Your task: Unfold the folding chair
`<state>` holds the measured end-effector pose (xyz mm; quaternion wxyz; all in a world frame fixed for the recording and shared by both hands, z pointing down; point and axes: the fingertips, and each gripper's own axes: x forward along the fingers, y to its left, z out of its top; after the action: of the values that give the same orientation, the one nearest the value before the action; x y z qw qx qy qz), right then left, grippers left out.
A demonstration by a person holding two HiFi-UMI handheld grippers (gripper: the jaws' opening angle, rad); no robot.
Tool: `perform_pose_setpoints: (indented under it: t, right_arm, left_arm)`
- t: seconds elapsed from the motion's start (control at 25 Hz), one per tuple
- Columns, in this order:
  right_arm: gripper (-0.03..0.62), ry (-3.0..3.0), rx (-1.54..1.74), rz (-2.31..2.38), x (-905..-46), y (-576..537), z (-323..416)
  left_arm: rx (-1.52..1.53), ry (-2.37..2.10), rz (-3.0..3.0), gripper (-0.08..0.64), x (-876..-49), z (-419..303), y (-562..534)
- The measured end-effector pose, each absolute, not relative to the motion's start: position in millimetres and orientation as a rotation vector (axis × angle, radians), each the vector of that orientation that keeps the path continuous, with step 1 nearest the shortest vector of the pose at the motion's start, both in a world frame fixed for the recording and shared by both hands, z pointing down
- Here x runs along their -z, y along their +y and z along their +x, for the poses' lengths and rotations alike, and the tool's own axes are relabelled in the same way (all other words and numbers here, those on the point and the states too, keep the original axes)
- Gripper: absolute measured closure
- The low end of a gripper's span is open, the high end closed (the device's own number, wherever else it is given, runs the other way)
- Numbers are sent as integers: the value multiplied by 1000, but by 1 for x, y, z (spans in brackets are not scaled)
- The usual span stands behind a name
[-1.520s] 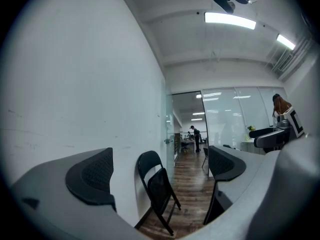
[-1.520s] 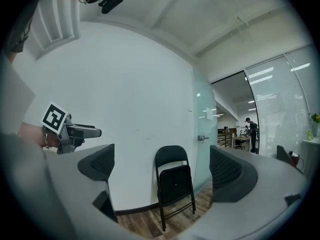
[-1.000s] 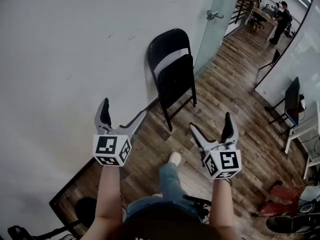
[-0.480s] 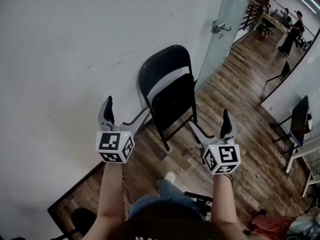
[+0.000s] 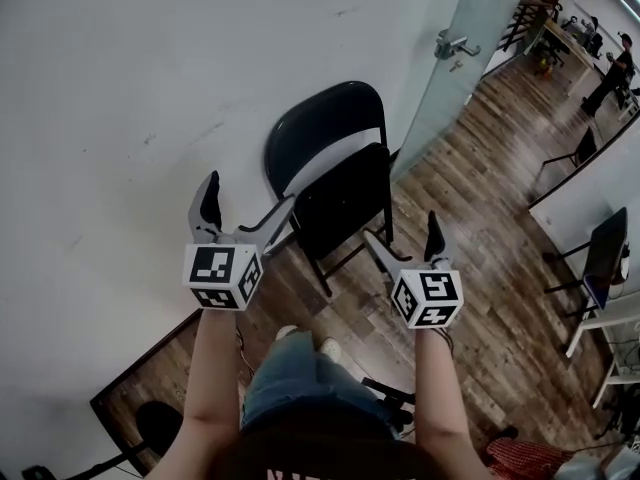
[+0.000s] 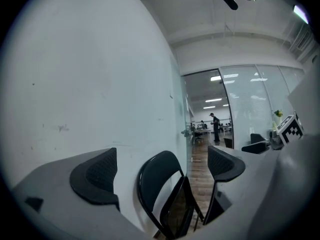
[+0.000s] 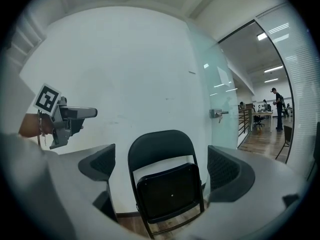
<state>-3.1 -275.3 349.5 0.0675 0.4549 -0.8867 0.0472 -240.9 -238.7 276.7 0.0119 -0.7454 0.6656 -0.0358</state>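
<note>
A black folding chair leans folded flat against the white wall, its seat turned up under the backrest. It shows again as the folding chair in the left gripper view and the folding chair centred in the right gripper view. My left gripper hangs open just left of the chair, short of it, also seen as the left gripper. My right gripper is open too, in front of the chair's right legs, and appears as the right gripper. Neither touches the chair.
A frosted glass door with a metal handle stands right of the chair. Wooden floor runs back to desks, other chairs and a person. A dark stand base lies at lower left.
The chair has come nearer in the head view as the person stepped forward. Both grippers, still open, have closed in on it, the right one drifting left toward the chair's legs.
</note>
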Motion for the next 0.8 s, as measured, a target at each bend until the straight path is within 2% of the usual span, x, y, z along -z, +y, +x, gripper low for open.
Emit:
perform_pose_setpoints:
  t: [0.4,0.64,0.8]
  right_arm:
    - [32,-2606,-357,1412,-406,-343,-32]
    - [67,-2539,-690,1394,-479,-408,-68]
    - [122,-2514,-897,1376,-521,-445,-96]
  left_arm:
    - [255,2018,-2403,-6,-298,-240,-305]
    - [313,2062,-2409,-6,-317,-254,-353]
    - [326,2083,-2463,-6,-330,-260,-378]
